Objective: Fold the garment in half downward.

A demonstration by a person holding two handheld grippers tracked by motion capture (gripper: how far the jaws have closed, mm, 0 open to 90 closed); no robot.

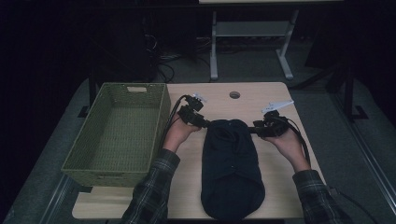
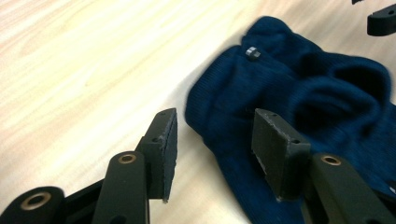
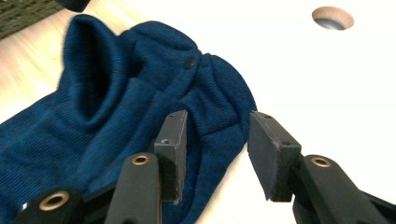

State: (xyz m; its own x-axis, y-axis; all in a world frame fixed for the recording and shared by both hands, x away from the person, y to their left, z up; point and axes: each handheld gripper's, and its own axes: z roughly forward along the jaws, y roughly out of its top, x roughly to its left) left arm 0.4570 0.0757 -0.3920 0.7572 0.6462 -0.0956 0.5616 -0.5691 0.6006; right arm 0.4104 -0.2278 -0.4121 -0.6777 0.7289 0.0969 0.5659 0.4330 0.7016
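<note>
A dark blue knit garment [image 1: 231,168] lies folded lengthwise on the wooden table [image 1: 215,100], its collar end toward the far side. My left gripper [image 1: 206,124] is at the collar's left edge; in the left gripper view it [image 2: 212,154] stands open, the garment's edge [image 2: 289,102] between its jaws, a small button [image 2: 252,52] beyond. My right gripper [image 1: 256,128] is at the collar's right edge; in the right gripper view it [image 3: 215,151] is open astride the fabric's edge [image 3: 140,98], with a button [image 3: 190,61] just ahead.
A green woven basket [image 1: 161,114] stands at the table's left, close to my left hand. A round cable hole [image 1: 234,94] [image 3: 332,17] sits near the table's far edge. Beyond the table are a stand's legs and cables on the floor.
</note>
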